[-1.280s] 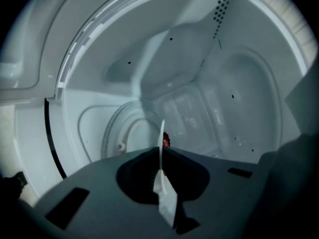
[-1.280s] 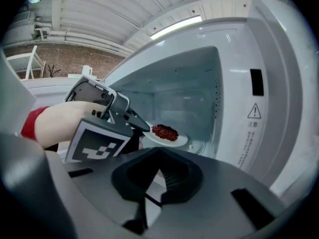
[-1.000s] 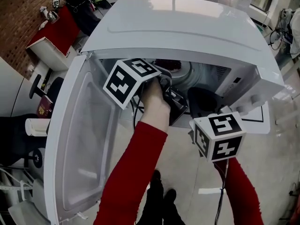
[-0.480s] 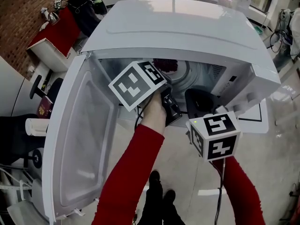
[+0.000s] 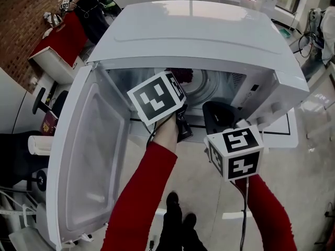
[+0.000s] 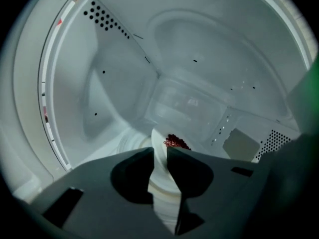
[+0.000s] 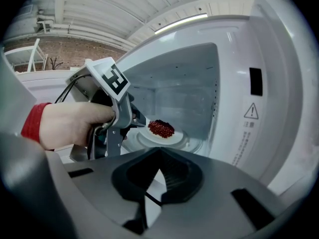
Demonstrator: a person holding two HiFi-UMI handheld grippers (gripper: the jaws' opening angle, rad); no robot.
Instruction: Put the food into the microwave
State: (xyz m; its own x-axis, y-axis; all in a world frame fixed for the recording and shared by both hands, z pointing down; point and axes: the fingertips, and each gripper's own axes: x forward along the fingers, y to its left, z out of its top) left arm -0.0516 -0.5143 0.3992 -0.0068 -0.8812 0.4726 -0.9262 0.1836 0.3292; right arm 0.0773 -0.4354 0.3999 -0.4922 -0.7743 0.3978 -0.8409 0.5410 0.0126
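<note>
Now opening, fingers (image 6: 130, 179) of the left gripper (image 6: 160, 151) straddle the plate (image 6: 163, 195) rim; an early pull-back could drag it, spilling food (image 6: 175, 142).

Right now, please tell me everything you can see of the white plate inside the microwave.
The white plate is small, round and shallow, ceramic by its look. It lies flat on the glass turntable inside the open microwave, a heap of small red food at its middle. Its near rim stands between the jaws of the left gripper, which are opening.
</note>
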